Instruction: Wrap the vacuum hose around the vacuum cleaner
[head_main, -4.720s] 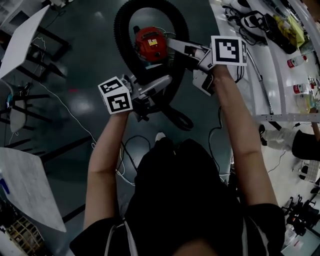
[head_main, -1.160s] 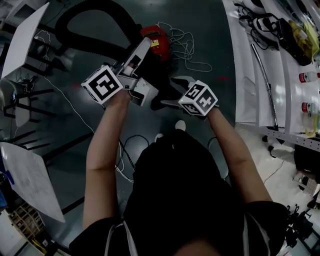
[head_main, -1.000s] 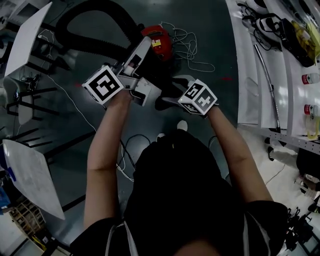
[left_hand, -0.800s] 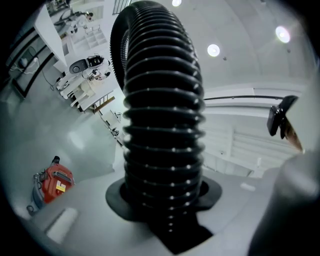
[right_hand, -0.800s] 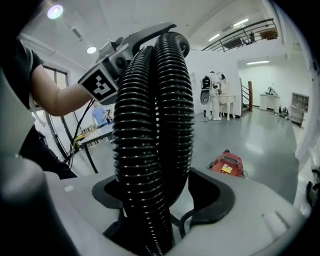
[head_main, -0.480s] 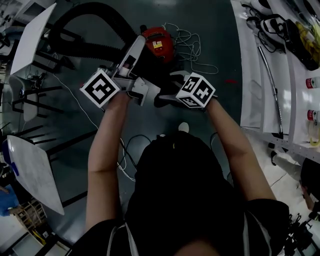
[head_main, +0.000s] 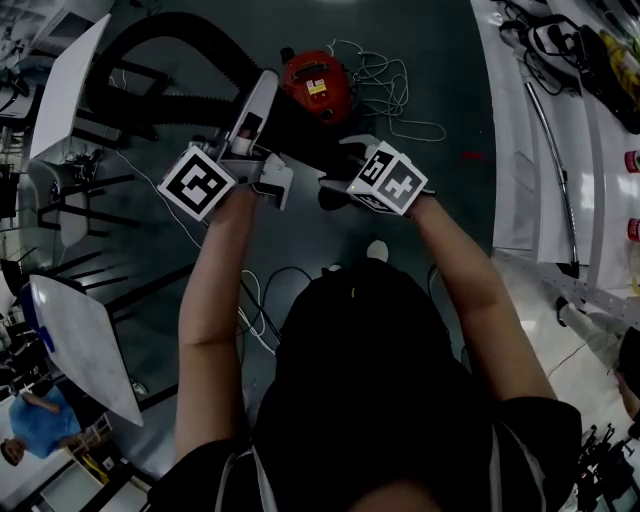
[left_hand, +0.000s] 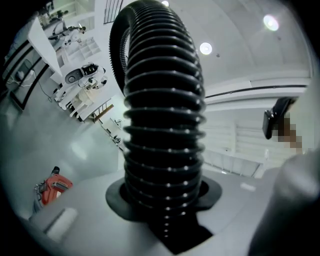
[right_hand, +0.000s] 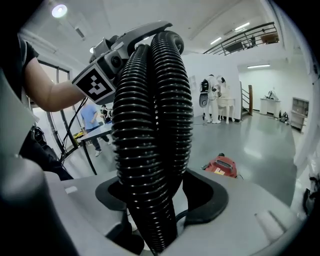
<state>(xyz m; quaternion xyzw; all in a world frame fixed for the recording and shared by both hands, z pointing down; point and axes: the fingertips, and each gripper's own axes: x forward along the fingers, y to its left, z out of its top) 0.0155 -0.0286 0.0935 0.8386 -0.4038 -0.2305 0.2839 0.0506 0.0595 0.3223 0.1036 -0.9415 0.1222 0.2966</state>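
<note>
Our left gripper (left_hand: 164, 192) clamps the vacuum hose (left_hand: 162, 100). Our right gripper (right_hand: 160, 197) jaws, just now closing, straddle a doubled hose run, with one pad not touching.

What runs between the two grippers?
The hose. The right gripper view shows it coming from the left gripper down between the jaws of the right gripper, which have just been closing.

Arms stretched forward, your left gripper (head_main: 259, 98) clamps the hose (left_hand: 162, 125); your right gripper's (head_main: 335, 166) jaws, just closing, sit loosely around it.
</note>
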